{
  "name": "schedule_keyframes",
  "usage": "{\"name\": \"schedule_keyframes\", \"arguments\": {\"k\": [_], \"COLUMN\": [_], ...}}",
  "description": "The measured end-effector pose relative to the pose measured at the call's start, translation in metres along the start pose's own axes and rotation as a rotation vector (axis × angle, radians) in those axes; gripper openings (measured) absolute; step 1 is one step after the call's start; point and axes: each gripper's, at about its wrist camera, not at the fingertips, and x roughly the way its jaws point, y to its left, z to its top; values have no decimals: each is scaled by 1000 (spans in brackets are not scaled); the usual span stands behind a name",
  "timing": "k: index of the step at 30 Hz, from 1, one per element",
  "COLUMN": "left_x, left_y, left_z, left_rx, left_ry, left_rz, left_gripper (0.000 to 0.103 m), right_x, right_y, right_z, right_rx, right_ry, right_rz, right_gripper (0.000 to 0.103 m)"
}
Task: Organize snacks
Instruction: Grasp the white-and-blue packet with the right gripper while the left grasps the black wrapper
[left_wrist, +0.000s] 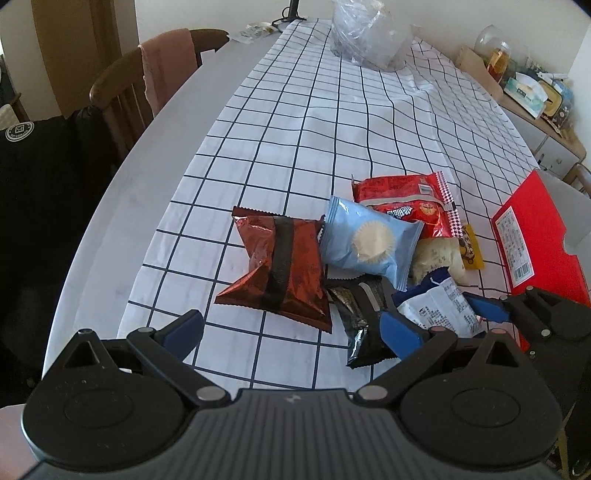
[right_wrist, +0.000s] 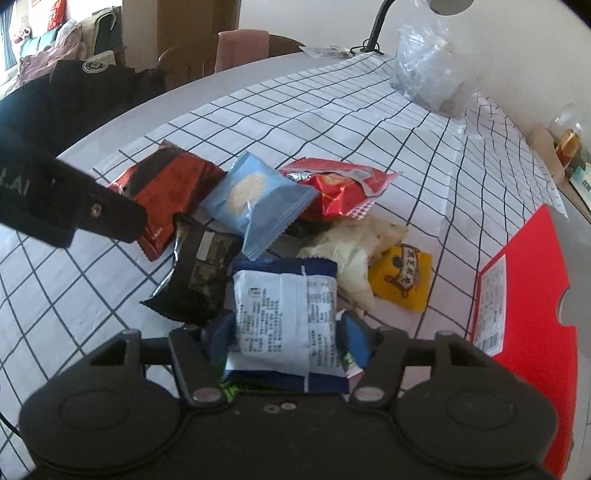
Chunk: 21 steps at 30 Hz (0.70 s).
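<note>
- Right gripper (right_wrist: 286, 334) clamped on a blue-and-white packet (right_wrist: 284, 314), blue pads pressing both side edges; packet at the near edge of the snack pile.
- Left gripper (left_wrist: 291, 328) spread wide, nothing between the pads; one blue fingertip (left_wrist: 400, 332) over the near corner of a black packet (left_wrist: 360, 317), contact unclear.
- Pile on the checked cloth (left_wrist: 295, 129): dark red packet (left_wrist: 279, 273) farthest left, pale blue packet (left_wrist: 369, 240) overlapping a bright red bag (left_wrist: 406, 199) behind it, cream wrapper (right_wrist: 354, 251) and yellow packet (right_wrist: 400, 277) toward the right.
- Red box (right_wrist: 528, 295) just right of the pile, running off the picture's right edge.
- Broad open cloth beyond the pile, up to a clear plastic bag (left_wrist: 369, 33) at the far end.
- Bare grey table (left_wrist: 166, 129) margin left of the cloth; wooden chair (left_wrist: 122, 92) against that edge.
</note>
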Motion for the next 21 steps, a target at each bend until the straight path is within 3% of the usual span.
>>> {"name": "schedule_keyframes", "arguments": {"k": [6, 21], "left_x": [3, 36], "left_y": [-6, -39], "left_z": [1, 11], "left_rx": [20, 26], "left_ry": [13, 101], "left_rz": [-11, -18], "left_gripper": [102, 99], "right_x": [-8, -51], "right_y": [-5, -46], "right_z": [-4, -40], "right_rx": [25, 236], "right_ry": [-9, -19], "right_rz": [10, 41], "right_gripper": [51, 50]}}
